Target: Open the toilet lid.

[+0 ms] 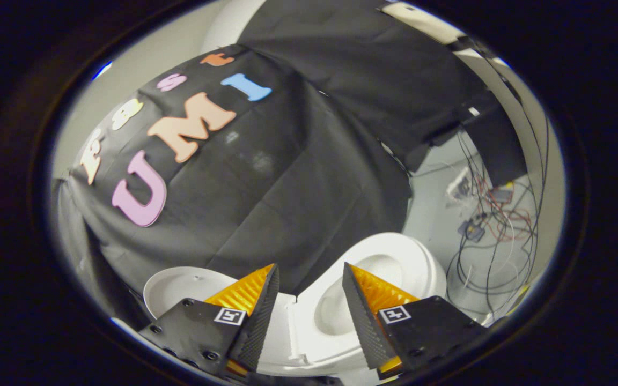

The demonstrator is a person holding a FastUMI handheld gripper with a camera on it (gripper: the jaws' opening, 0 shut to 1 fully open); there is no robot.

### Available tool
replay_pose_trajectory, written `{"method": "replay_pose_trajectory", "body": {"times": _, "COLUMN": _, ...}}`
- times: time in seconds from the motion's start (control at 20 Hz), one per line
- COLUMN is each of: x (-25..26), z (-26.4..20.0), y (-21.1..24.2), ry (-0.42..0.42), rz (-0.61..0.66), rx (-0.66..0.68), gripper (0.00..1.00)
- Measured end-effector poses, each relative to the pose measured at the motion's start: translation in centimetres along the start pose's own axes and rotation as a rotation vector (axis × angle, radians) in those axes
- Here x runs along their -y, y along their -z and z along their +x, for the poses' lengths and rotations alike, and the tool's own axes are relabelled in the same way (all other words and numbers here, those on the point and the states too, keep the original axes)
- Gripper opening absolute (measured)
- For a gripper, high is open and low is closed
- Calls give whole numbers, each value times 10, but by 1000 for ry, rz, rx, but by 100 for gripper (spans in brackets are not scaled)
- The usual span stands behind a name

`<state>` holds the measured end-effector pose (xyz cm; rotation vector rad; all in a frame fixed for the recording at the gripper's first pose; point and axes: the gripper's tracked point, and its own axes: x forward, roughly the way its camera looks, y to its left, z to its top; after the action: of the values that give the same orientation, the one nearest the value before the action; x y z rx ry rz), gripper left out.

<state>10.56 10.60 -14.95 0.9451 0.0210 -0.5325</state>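
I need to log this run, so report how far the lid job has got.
Done, by the look of it: the toilet lid is swung back, its inner side facing the camera, and the seat and bowl lie uncovered. In hand: nothing; the gripper is open, its fingers apart and holding nothing, with the toilet beyond them. Left: apparently only to draw away.

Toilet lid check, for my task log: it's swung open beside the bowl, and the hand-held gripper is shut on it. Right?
Not quite. The toilet lid is open beside the bowl, but the hand-held gripper is open, its fingers apart and gripping nothing, as the gripper view shows.
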Motion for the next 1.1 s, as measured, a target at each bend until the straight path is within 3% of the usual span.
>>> {"method": "replay_pose_trajectory", "body": {"times": 0.25, "x": 65, "z": 16, "y": 29, "ry": 186, "rz": 59, "rx": -107, "gripper": 75}}
{"method": "replay_pose_trajectory", "body": {"times": 0.35, "x": 107, "z": 13, "y": 44, "ry": 306, "rz": 56, "rx": -154, "gripper": 64}}
{"method": "replay_pose_trajectory", "body": {"times": 0.45, "x": 115, "z": 21, "y": 51, "ry": 303, "rz": 92, "rx": -189, "gripper": 54}}
{"method": "replay_pose_trajectory", "body": {"times": 0.6, "x": 117, "z": 36, "y": 73, "ry": 275, "rz": 165, "rx": -260, "gripper": 18}}
{"method": "replay_pose_trajectory", "body": {"times": 0.85, "x": 133, "z": 33, "y": 85, "ry": 320, "rz": 149, "rx": -296, "gripper": 17}}
{"method": "replay_pose_trajectory", "body": {"times": 0.9, "x": 126, "z": 33, "y": 90, "ry": 269, "rz": 174, "rx": -301, "gripper": 17}}
{"method": "replay_pose_trajectory", "body": {"times": 1.0, "x": 122, "z": 31, "y": 88, "ry": 279, "rz": 149, "rx": -312, "gripper": 1}}
{"method": "replay_pose_trajectory", "body": {"times": 1.1, "x": 122, "z": 32, "y": 86, "ry": 274, "rz": 129, "rx": -310, "gripper": 2}}
